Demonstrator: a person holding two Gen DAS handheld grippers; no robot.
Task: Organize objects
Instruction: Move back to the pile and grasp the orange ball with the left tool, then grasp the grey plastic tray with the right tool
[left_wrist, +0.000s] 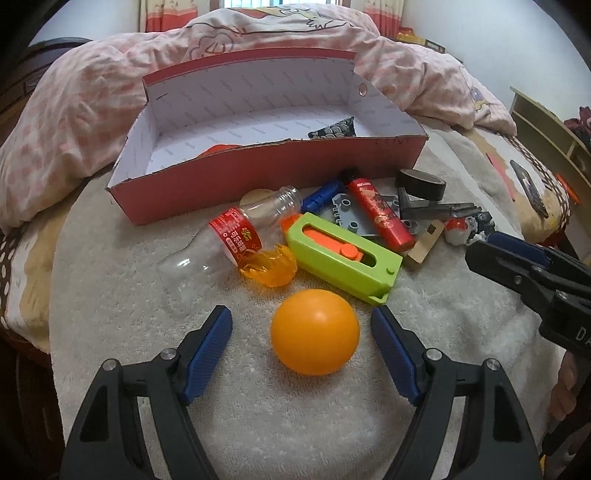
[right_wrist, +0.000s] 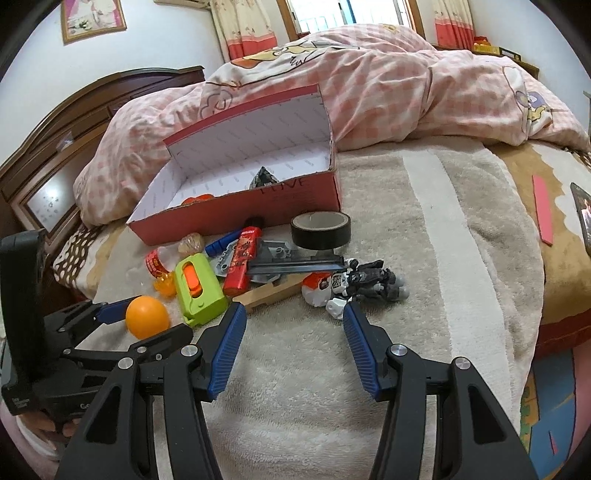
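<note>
On the bed, over a pale fleecy blanket (left_wrist: 110, 295), the left gripper (left_wrist: 301, 325) is poised with its fingers (left_wrist: 210, 343) spread wide on either side of an orange ball (left_wrist: 314, 331), neither pad touching it as far as I can see. The ball lies at the near edge of a jumble of toys: a green slider toy (left_wrist: 343, 254) just behind it, a clear plastic bottle (left_wrist: 225, 243) off to one side, a red tube (left_wrist: 380, 212) and a roll of black tape (left_wrist: 420, 184) further back. Beyond them sits the open red box (left_wrist: 258, 177), which already has a couple of things inside.

The right gripper (right_wrist: 293, 325) hangs over bare blanket just short of a robot figure (right_wrist: 365, 282), fingers half open and empty.

To take the ball cleanly, I would ease forward until its widest part sits between the pads, then close slowly; a round, smooth thing may well squirt out forwards toward the green toy. Lift straight up, then carry it over the box's low front wall.
</note>
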